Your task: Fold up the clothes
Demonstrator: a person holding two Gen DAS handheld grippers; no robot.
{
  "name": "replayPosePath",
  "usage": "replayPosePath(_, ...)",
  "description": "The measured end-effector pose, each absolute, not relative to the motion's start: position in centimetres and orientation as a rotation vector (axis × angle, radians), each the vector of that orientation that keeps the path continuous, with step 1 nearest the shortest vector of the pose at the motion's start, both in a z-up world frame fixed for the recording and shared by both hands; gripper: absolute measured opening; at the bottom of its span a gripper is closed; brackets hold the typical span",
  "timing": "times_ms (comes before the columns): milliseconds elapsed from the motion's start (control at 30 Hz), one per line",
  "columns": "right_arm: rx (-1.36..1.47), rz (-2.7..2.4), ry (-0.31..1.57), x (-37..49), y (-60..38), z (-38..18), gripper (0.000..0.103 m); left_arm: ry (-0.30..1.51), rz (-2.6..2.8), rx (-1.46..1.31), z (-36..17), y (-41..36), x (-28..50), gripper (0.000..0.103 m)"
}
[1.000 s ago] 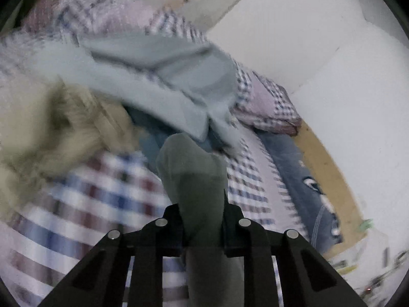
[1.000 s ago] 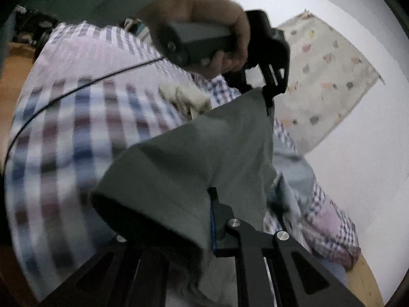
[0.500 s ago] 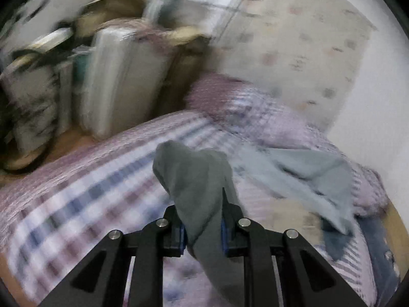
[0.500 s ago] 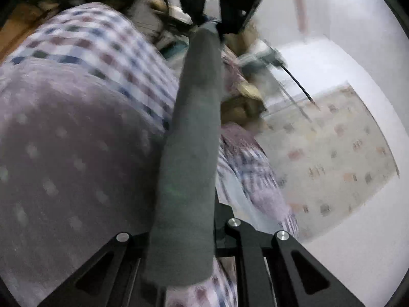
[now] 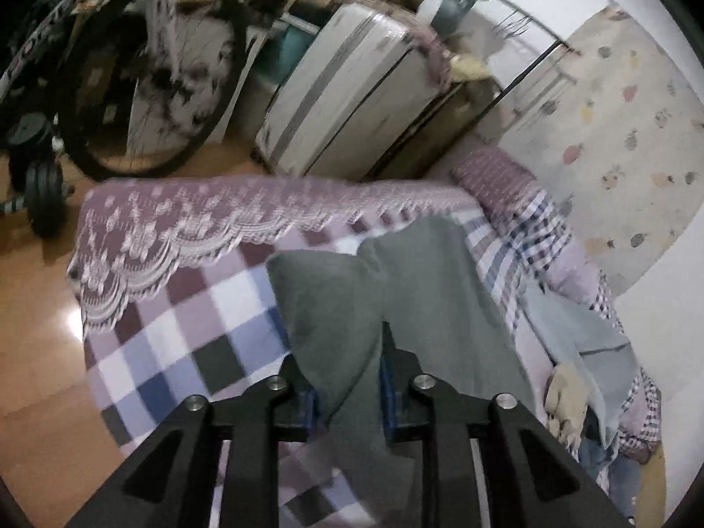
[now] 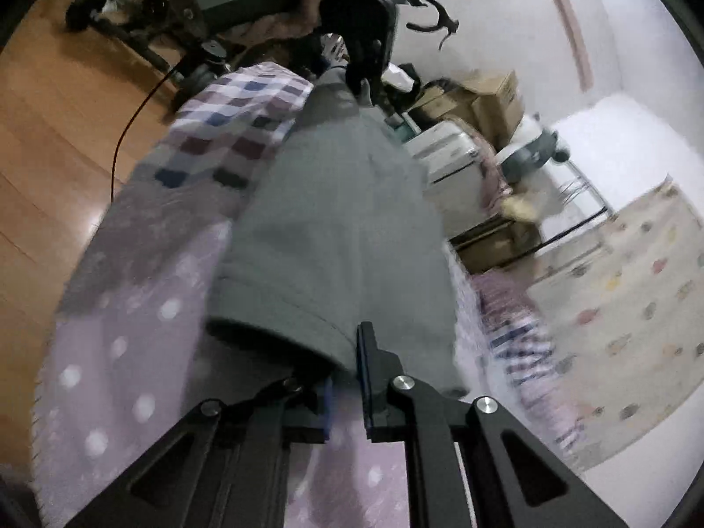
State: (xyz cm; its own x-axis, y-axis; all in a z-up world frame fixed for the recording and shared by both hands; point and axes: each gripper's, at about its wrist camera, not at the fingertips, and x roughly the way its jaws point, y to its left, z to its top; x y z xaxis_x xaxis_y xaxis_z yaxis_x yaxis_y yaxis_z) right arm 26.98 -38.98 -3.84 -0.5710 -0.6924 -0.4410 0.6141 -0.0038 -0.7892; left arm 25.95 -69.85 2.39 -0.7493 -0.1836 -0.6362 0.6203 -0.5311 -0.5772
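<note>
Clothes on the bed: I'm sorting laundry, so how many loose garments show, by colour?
Grey-green garment, held by both grippers (left gripper, right gripper): 1
Light blue-grey garment: 1
Beige knit item: 1
Denim item: 1
Total: 4

You are swinging the grey garment (image 5: 343, 308) away from the clothes pile (image 5: 585, 352), which is sliding to the right edge of the left view. The cloth is spreading wider between your grippers, now filling the centre of the right view (image 6: 334, 229) over the checked blanket (image 5: 176, 343).
</note>
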Motion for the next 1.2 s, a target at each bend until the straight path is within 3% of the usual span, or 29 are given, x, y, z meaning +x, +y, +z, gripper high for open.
replayPosePath(67, -0.02, -1.737, 1.263, 26.5, -37.5, -3.4, 0.016, 1.16, -2.228, 0.735, 2.4, -70.2, 26.9, 0.06)
replayPosePath(100, 0.011, -1.736, 1.235, 26.2, -36.6, -2.9, 0.018, 1.154, -2.194, 0.739, 2.4, -70.4, 27.5, 0.065)
replayPosePath(167, 0.047, -1.756, 1.177, 26.1, -34.4, -2.0, 0.04, 1.162, -2.155, 0.724, 2.7, -70.8, 29.2, 0.072)
replayPosePath(333, 0.108, -1.883, 1.007, 24.7, -27.3, 1.8, 0.059, 1.12, -2.221, 0.56, 6.2, -69.0, 34.1, 0.073)
replayPosePath(433, 0.141, -1.943, 0.923, 24.3, -23.1, 4.1, 0.071, 1.031, -2.312, 0.474, 9.6, -65.8, 35.5, 0.079)
replayPosePath(500, 0.15, -1.971, 0.888, 24.2, -19.8, 5.9, 0.071, 0.981, -2.392, 0.401, 12.2, -62.8, 36.2, 0.085)
replayPosePath(700, 0.245, -2.121, 0.675, 22.7, -9.4, 12.2, 0.078, 0.917, -2.667, 0.395, 19.0, -52.6, 35.2, 0.085)
replayPosePath(867, 0.301, -2.287, 0.476, 20.9, 0.0, 17.3, 0.083, 0.711, -2.915, 0.408, 24.7, -41.5, 32.9, 0.087)
replayPosePath(1000, 0.317, -2.455, 0.321, 19.0, 7.2, 20.3, 0.092, 0.651, -3.1, 0.427, 27.6, -32.5, 29.9, 0.087)
replayPosePath(1200, 0.378, -2.62, 0.13, 15.8, 14.4, 21.6, 0.095, 0.642, -3.334, 0.517, 28.4, -18.9, 24.6, 0.087)
